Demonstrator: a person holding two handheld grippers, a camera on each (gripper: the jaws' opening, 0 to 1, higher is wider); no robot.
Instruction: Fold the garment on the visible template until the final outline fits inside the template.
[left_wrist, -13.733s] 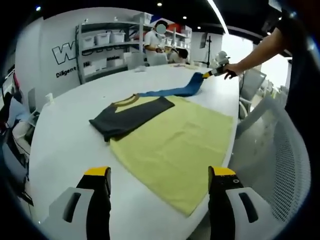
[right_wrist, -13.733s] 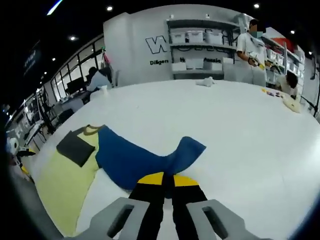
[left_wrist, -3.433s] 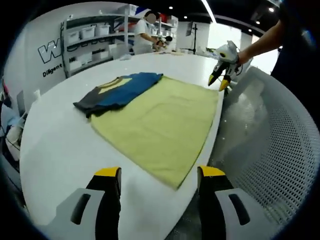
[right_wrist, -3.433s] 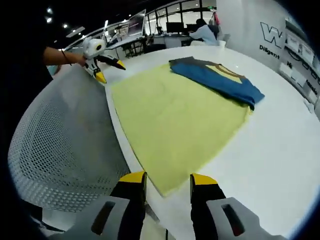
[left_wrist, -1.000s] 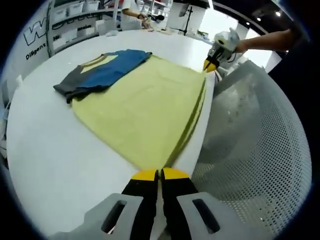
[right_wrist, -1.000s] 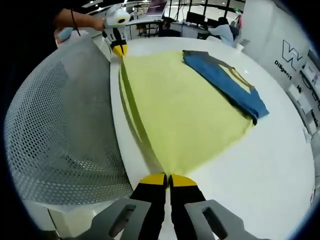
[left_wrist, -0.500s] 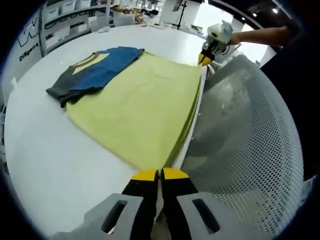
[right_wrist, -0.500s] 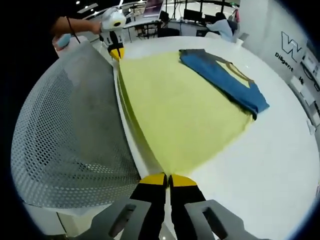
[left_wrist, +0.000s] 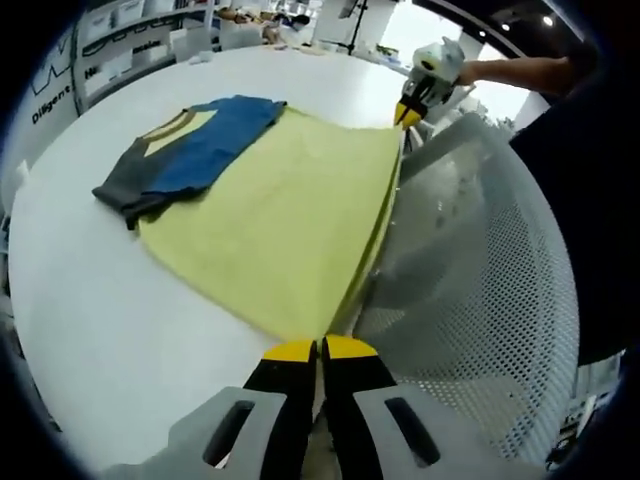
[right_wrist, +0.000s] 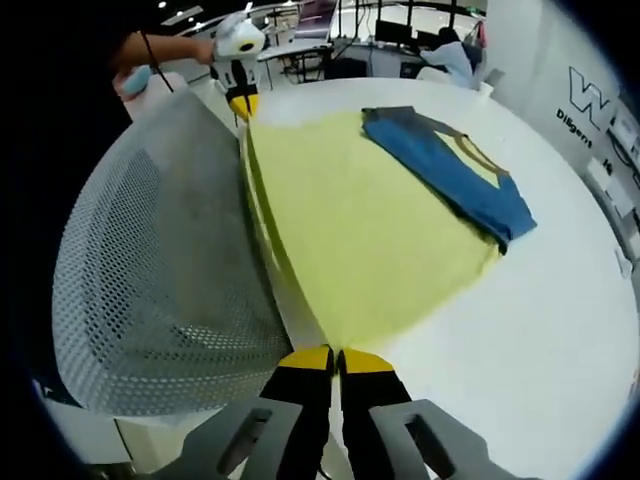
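Since 3.4 s ago: both grippers gone from spread to pinching hem corners of garment (left_wrist: 270, 215), yellow body mid-frame on white worktop (left_wrist: 80, 300). Left gripper (left_wrist: 320, 347) clamps lower-centre corner; right gripper (right_wrist: 334, 353) likewise. Step: hem fold. Next, probably: carry hem toward folded blue sleeves (left_wrist: 215, 140), upper left

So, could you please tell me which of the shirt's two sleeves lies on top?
The blue sleeve lies on top, folded across the shirt's collar end; the dark grey sleeve lies beneath it, sticking out at the side.
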